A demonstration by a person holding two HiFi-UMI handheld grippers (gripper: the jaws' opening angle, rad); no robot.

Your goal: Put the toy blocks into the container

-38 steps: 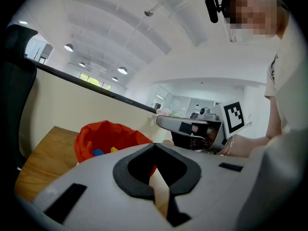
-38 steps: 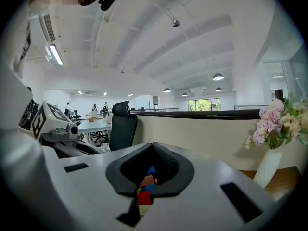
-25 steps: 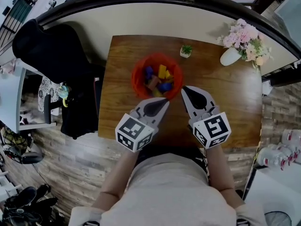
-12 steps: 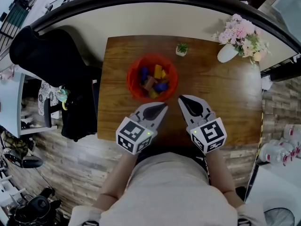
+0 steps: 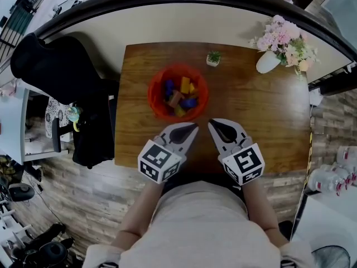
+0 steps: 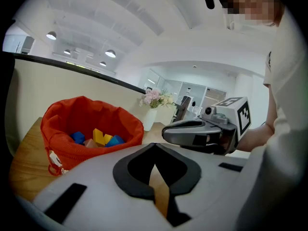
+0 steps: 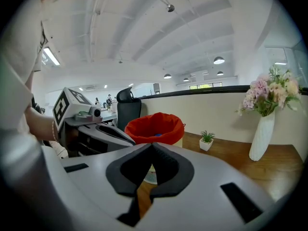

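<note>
A red fabric container [image 5: 177,91] stands on the wooden table [image 5: 262,110] and holds several toy blocks [image 5: 179,94] in blue, yellow and brown. The container [image 6: 91,129] also shows in the left gripper view and, further off, as the container [image 7: 155,128] in the right gripper view. My left gripper [image 5: 189,128] hovers just in front of the container, shut and empty. My right gripper [image 5: 215,125] is beside it to the right, also shut with nothing between its jaws. Both sit near the table's front edge.
A small potted plant [image 5: 213,58] stands behind the container. A white vase of pink flowers [image 5: 279,46] is at the back right corner. A black chair [image 5: 61,66] stands left of the table. A curved wall runs behind the table.
Both grippers have drawn back a little from the container toward the table's front edge. The view has shifted slightly. The jaws stay shut.
</note>
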